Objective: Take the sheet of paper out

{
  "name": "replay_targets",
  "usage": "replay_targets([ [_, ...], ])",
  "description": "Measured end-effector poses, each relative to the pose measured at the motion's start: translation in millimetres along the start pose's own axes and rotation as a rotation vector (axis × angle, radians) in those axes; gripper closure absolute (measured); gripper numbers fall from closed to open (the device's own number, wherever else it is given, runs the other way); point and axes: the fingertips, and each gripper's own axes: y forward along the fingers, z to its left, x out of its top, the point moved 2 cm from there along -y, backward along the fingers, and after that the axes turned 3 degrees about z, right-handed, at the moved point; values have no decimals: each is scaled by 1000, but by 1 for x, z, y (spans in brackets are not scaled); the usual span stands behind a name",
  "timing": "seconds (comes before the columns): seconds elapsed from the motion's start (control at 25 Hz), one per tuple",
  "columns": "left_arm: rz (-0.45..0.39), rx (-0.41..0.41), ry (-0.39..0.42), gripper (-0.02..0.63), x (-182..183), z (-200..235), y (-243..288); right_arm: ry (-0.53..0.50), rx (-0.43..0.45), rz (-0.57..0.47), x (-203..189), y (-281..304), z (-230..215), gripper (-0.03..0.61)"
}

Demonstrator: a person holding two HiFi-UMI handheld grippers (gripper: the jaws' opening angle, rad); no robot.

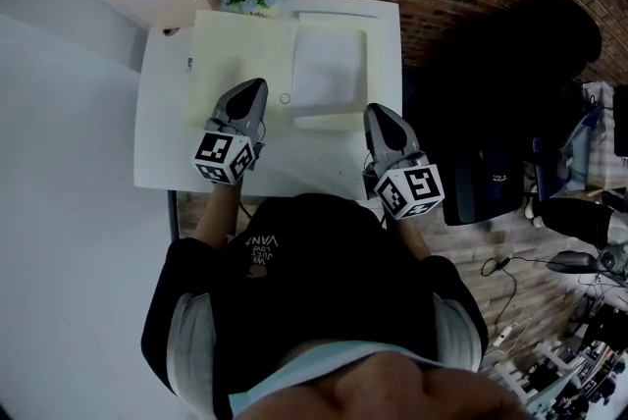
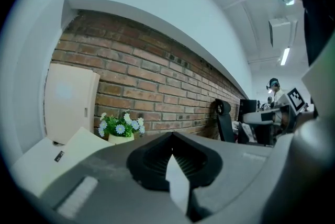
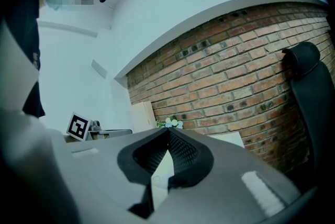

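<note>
Sheet of paper (image 1: pixel 329 65) lies flat on the far half of the worktop (image 1: pixel 157 153), a pale rectangle on the right part of a cream folder (image 1: pixel 240 55). A narrow cream flap (image 1: pixel 329 122) runs along its near edge. Can't tell if the sheet is tucked under a pocket layer or just lying on top. A small snap button (image 1: pixel 285 98) sits just left of its near-left corner. Left gripper (image 1: pixel 258 84) is over the folder's left half, near that button. Its jaws are closed tip to tip with nothing between them, and only pale surface shows through the gap behind the tips. Right gripper (image 1: pixel 376 109) is just beside the sheet's near-right corner, with its jaws also meeting at the tips and empty. Handling, my read: the sheet is very light, thin and floppy, slick against the folder, and it creases easily. It's hard to pinch while flat, so open one pair of jaws narrowly and take a free edge or corner, the near-right one being closest. Pin the folder with the other gripper so it doesn't drag along. Then slide the sheet out low and parallel to the worktop. If the flap covers that edge, lift the flap first.
</note>
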Motion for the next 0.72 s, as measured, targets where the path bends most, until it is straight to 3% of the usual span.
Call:
replay_targets([
  [0.72,156,-88,-46,601,-27,23,77,46,-81,16,-13,15,-17,578],
])
